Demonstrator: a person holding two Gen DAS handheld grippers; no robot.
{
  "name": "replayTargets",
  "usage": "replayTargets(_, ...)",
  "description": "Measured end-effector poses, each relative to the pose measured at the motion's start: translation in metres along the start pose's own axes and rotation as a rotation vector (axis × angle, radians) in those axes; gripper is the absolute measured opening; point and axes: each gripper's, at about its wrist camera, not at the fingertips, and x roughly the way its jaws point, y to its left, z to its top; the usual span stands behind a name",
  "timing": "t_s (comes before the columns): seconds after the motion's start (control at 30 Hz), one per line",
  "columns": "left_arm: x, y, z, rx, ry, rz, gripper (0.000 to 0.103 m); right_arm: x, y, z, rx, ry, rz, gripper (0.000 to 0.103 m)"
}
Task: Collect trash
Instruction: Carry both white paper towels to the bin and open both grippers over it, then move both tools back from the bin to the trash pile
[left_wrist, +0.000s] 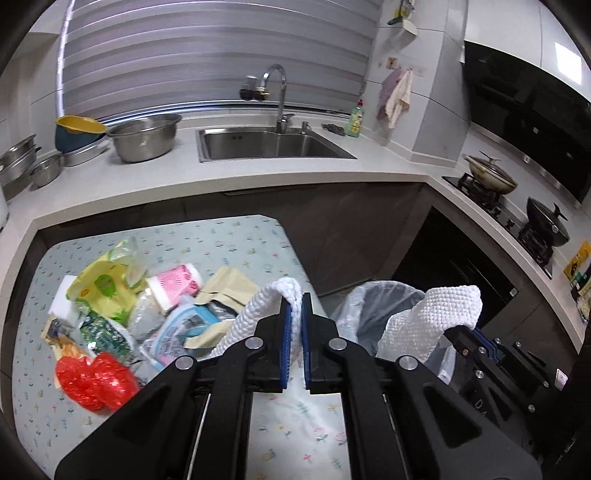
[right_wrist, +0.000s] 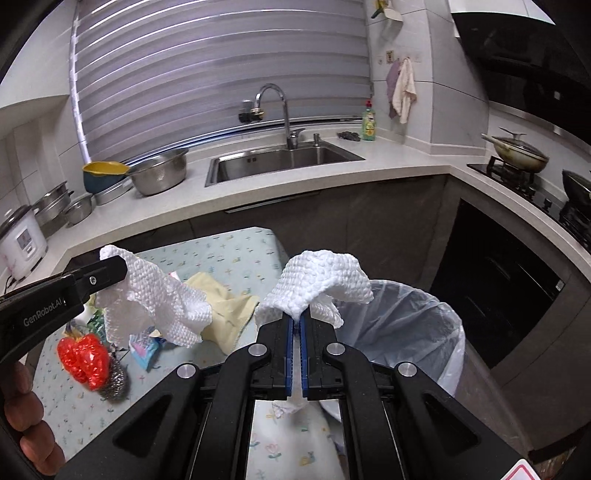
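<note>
My left gripper (left_wrist: 294, 306) is shut on a white textured paper towel (left_wrist: 255, 314), held above the table's right part. It also shows in the right wrist view (right_wrist: 114, 269) with its towel (right_wrist: 159, 306). My right gripper (right_wrist: 296, 319) is shut on a second white paper towel (right_wrist: 321, 280), held over the near rim of the trash bin (right_wrist: 406, 325) lined with a clear bag. That towel also shows in the left wrist view (left_wrist: 436, 317) above the bin (left_wrist: 369, 306). A pile of trash lies on the floral tablecloth (left_wrist: 229, 240): red plastic bag (left_wrist: 92, 380), pink cup (left_wrist: 177, 284), yellow-green wrapper (left_wrist: 103, 288), tan pouch (left_wrist: 229, 284).
A steel scourer (right_wrist: 114, 384) lies by the red bag (right_wrist: 85, 358). Behind the table runs a counter with a sink (left_wrist: 273, 144), steel bowls (left_wrist: 144, 136), a rice cooker (right_wrist: 18, 243) and dish soap (right_wrist: 368, 122). A stove with pans (left_wrist: 491, 173) stands at right.
</note>
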Motion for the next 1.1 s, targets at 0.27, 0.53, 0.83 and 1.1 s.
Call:
replayTargets(0.27, 0.054, -0.075, 0.000, 0.080, 0.093, -0.168, 0.005, 0.022, -0.071, -0.003, 0.098, 0.043, -0.102, 0.003)
replayTargets(0.53, 0.109, -0.112, -0.011, 0.109, 0.196, -0.204, 0.005, 0.048, -0.106, -0.014, 0.154, 0.089, -0.141, 0.004)
replayTargets(0.83, 0.128, -0.114, -0.018, 0.084, 0.226, -0.166, 0.042, 0.055, -0.115, -0.018, 0.181, 0.074, -0.139, 0.039)
replayTargets(1.1, 0.121, -0.105, -0.015, 0.057, 0.202, -0.151, 0.059, 0.043, -0.114, -0.016, 0.189, 0.047, -0.135, 0.047)
